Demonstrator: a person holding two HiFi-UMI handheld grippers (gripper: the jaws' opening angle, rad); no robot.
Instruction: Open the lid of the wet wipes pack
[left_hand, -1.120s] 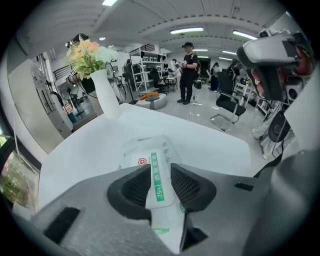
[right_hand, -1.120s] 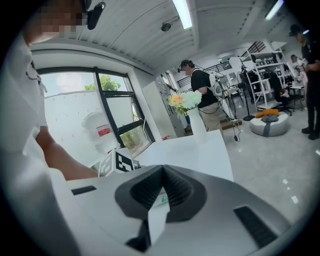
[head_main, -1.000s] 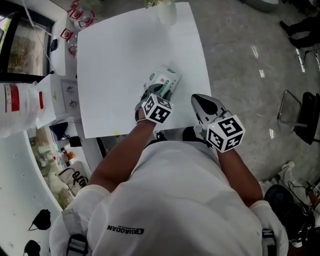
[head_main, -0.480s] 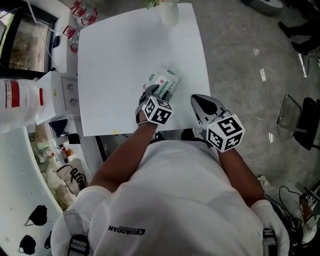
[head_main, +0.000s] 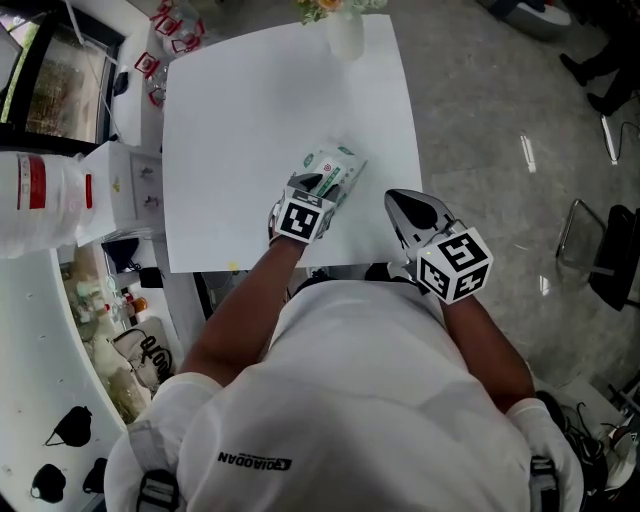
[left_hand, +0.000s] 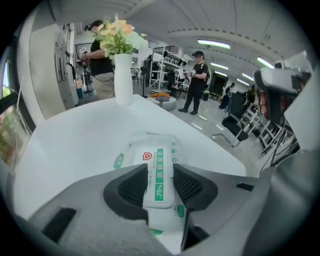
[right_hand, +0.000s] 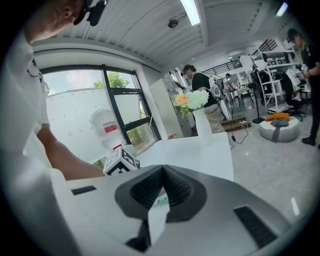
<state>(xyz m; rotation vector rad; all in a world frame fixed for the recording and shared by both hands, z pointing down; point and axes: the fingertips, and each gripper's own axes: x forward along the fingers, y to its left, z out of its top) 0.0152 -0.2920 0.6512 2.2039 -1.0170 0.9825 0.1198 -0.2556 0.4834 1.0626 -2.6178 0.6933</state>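
White and green, the wet wipes pack lies flap-up near the front edge of the table, its lid not yet lifted. The left gripper straddles its near end. Its jaws stand fairly wide and have just been closing, pads against the flap's sides (probably to pin the soft pack so it cannot slide). The right gripper, jaws together and empty, hangs beside it, likely kept free to peel the lid.
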